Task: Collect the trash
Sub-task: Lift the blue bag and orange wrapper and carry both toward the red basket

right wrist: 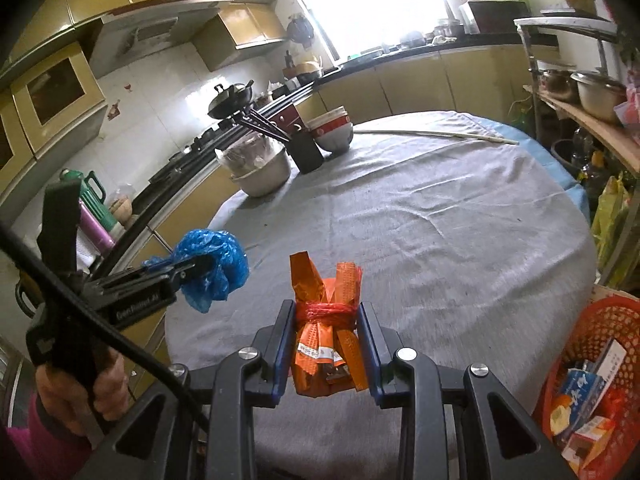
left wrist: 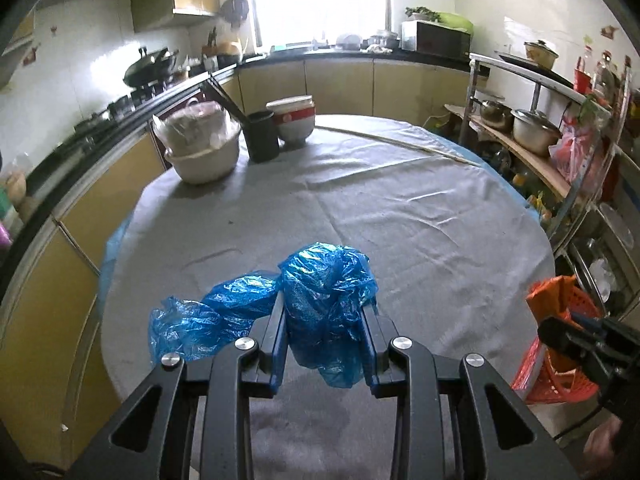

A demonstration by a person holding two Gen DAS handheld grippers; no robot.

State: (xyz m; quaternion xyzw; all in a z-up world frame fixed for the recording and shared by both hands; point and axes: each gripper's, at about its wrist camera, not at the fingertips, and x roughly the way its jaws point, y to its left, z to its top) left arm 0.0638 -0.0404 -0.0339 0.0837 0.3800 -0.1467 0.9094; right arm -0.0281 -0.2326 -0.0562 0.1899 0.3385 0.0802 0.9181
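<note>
Blue plastic bag (left wrist: 328, 312) is pinched in the left hand-held gripper (left wrist: 325, 316), orange packet bundle (right wrist: 328, 332) in the right hand-held gripper (right wrist: 326, 344); both probably want steady squeezes until over the red basket (right wrist: 612, 316).

Red basket (right wrist: 600, 364) — right side cut off by the frame edge, contents partly hidden.

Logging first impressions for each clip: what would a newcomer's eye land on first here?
The crumpled blue plastic bag clamped in the left gripper, held above the grey tablecloth. Next, the orange packet bundle, tied with red string, pinched in the right gripper. At the table's right edge, a red basket already holds boxes and wrappers.
</note>
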